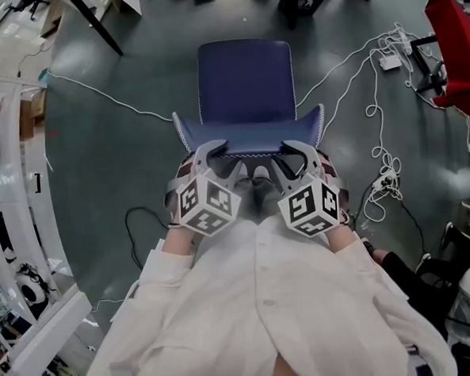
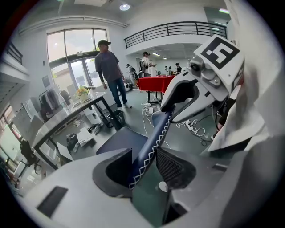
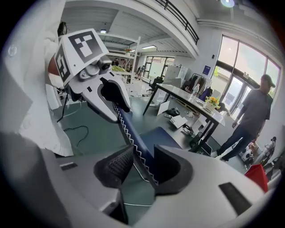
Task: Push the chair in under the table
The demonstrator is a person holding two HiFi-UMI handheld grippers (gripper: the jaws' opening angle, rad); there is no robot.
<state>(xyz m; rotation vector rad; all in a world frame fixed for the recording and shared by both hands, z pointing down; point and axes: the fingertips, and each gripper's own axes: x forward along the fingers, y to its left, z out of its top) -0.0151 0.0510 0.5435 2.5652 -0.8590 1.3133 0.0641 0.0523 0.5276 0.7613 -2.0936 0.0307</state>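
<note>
A blue chair (image 1: 244,71) with white zigzag stitching stands right in front of me, its seat facing away. Both grippers sit on the top edge of its backrest (image 1: 252,141). My left gripper (image 1: 227,156) holds the left part of that edge; in the left gripper view the backrest (image 2: 153,133) runs between the two pads of the left gripper (image 2: 144,156), which touch it. My right gripper (image 1: 281,155) is shut on the right part, and in its own view the right gripper (image 3: 142,158) clamps the backrest (image 3: 129,129) the same way. The dark table (image 3: 187,94) stands beyond the chair.
White cables (image 1: 384,166) trail over the grey floor to the chair's right. A red chair (image 1: 452,43) is at the far right and white shelving (image 1: 11,157) along the left. A person (image 2: 109,67) stands by the table (image 2: 67,116), with boxes and clutter under it.
</note>
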